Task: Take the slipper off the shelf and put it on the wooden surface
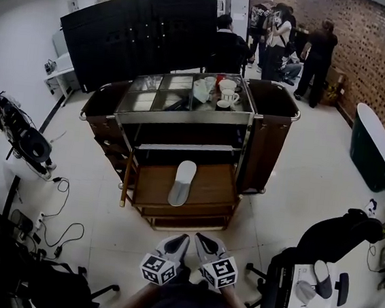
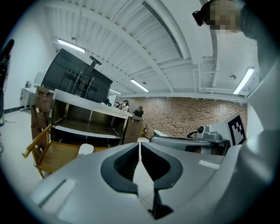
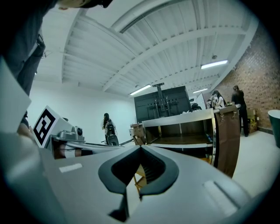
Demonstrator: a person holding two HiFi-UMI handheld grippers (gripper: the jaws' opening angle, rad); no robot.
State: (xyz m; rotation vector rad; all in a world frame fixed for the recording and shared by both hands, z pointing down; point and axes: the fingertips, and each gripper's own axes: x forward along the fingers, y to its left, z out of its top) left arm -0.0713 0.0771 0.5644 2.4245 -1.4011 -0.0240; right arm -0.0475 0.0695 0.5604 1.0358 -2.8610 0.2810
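Note:
A pale grey slipper (image 1: 183,182) lies sole-down on the wooden surface (image 1: 213,186), the pull-out board low on the cart. In the left gripper view the slipper (image 2: 85,149) shows as a small white shape on that board (image 2: 54,155). My left gripper (image 1: 182,240) and right gripper (image 1: 201,240) sit side by side close to my body, well short of the cart, tips pointing at it. Both are shut with nothing between the jaws, which meet in the left gripper view (image 2: 139,146) and in the right gripper view (image 3: 141,148).
The metal cart (image 1: 183,111) carries cups (image 1: 226,92) on top and brown bags (image 1: 269,137) at its sides. A black chair (image 1: 334,240) and a box holding more slippers (image 1: 316,282) stand at the right. Cables (image 1: 61,232) lie at the left. People (image 1: 287,37) stand far back.

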